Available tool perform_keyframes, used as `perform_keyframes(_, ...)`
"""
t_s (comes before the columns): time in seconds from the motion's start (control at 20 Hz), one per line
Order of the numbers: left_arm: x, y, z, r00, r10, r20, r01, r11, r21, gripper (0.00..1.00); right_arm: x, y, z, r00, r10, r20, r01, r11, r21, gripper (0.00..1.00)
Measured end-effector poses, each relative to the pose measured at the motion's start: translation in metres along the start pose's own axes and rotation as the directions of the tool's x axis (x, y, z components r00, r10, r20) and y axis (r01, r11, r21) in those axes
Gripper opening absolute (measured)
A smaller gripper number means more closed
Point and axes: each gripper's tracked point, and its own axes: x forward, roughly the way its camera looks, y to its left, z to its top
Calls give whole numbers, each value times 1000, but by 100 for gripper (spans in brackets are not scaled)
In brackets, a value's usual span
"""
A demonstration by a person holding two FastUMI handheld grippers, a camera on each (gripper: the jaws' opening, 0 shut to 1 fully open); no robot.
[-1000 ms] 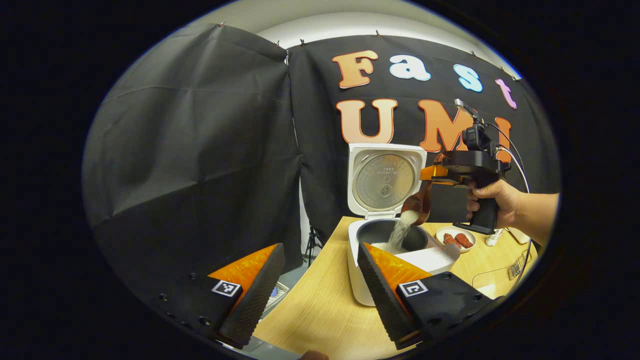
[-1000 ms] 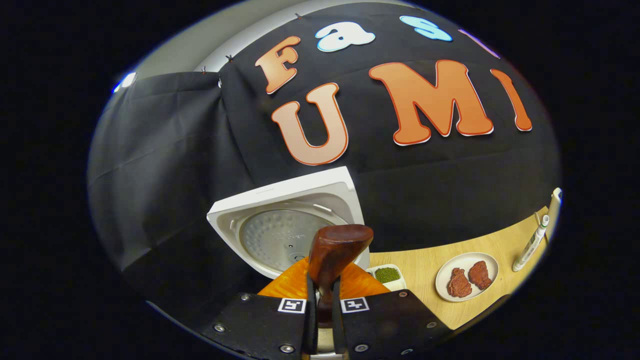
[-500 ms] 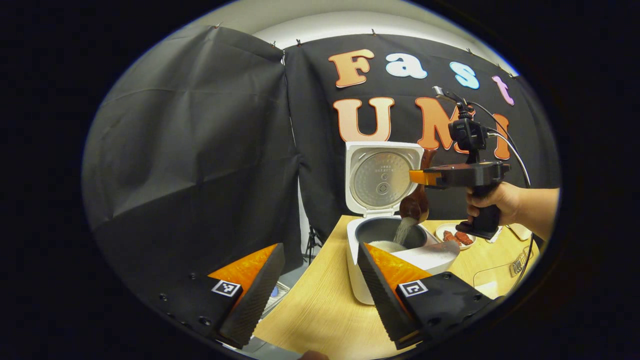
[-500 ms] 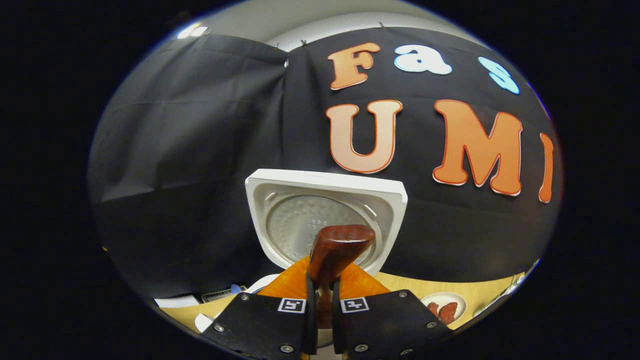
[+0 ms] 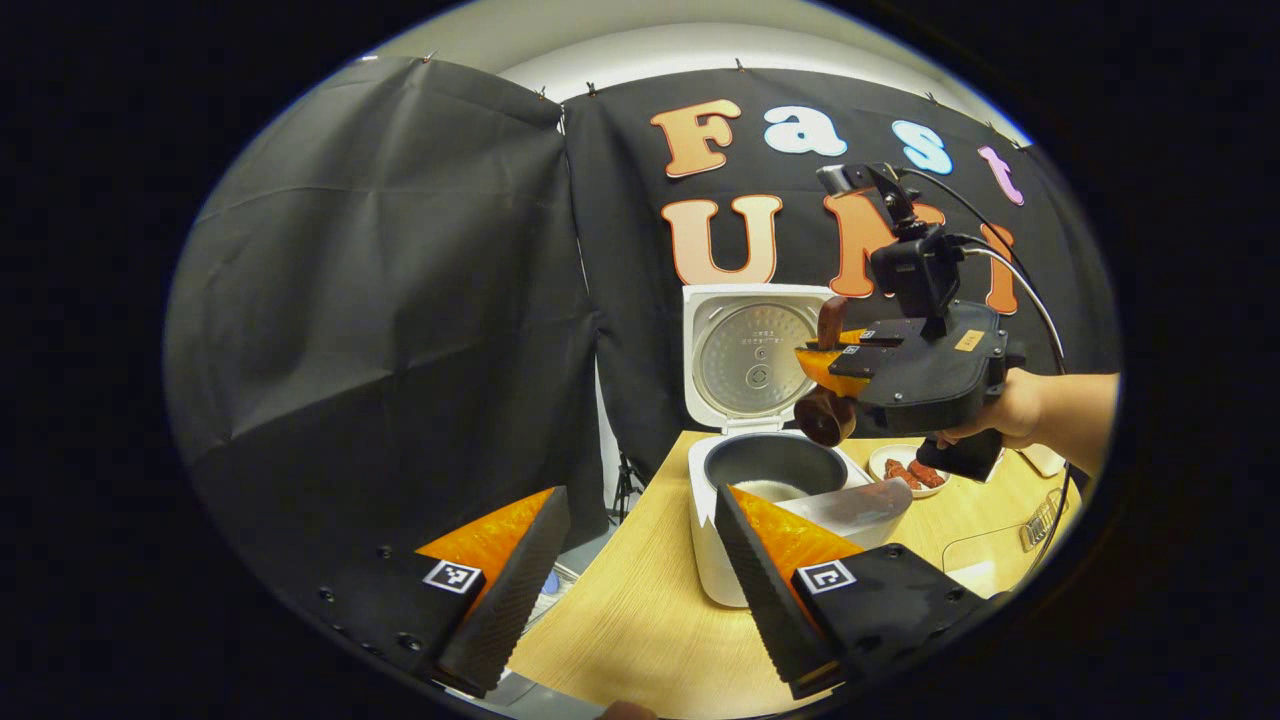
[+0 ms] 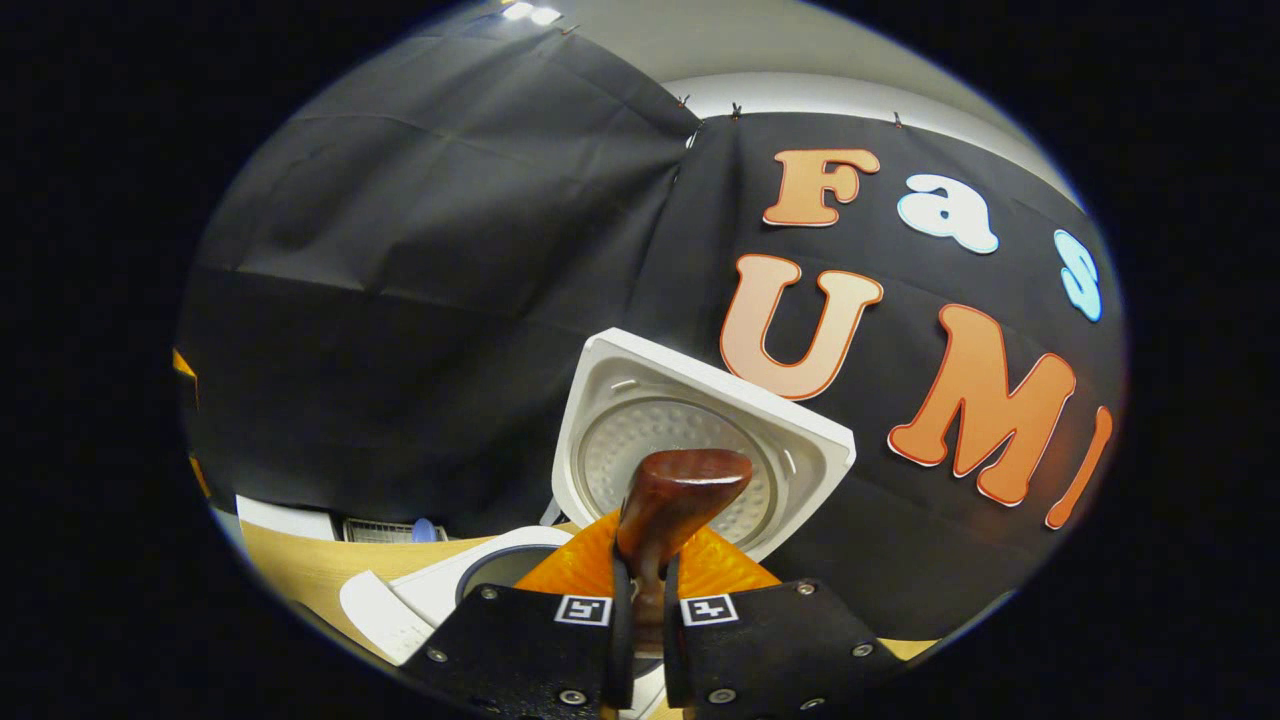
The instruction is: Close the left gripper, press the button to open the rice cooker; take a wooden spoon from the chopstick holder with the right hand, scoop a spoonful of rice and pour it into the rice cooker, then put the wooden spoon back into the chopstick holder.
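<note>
The white rice cooker (image 5: 735,540) stands on the wooden table with its lid (image 5: 755,350) upright and open. White rice lies in its dark inner pot (image 5: 775,470). My left gripper (image 5: 635,600) hangs open in front of the cooker, holding nothing. A hand holds my right gripper (image 5: 822,365) above the pot's right rim. It is shut on the wooden spoon, whose bowl (image 5: 825,418) hangs just below the fingers, with no rice falling from it. In the right gripper view the spoon's handle (image 6: 680,495) sticks up between the closed fingers of the gripper (image 6: 640,620), in front of the lid (image 6: 700,450).
A small white plate (image 5: 908,472) with red meat pieces sits right of the cooker. The table (image 5: 640,630) ends at its left edge just past the cooker. A cable runs from the right gripper towards the table's right side.
The stream of rice from the spoon into the pot has stopped. The right gripper rolled and rose a little, lifting the spoon's bowl. The left gripper stayed put.
</note>
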Motion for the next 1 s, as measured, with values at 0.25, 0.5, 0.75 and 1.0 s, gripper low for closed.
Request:
perform_keyframes(0.25, -11, -25, 8, 1000, 0, 15, 0, 1000, 0, 99, -42, -41, 5, 1000, -6, -8, 7, 974, 228, 11)
perform_keyframes(0.5, -20, -78, 12, 999, -48, 19, 48, 999, 6, 99, -105, -100, -11, 998, -53, -29, 60, 930, 362, 11)
perform_keyframes(0.75, -32, -145, 19, 991, -129, 19, 129, 992, 16, 99, -177, -167, -45, 987, -139, -79, 160, 871, 465, 11)
perform_keyframes(1.0, -36, -200, 22, 978, -207, 8, 206, 977, 53, 100, -249, -241, -97, 952, -255, -172, 307, 823, 478, 11)
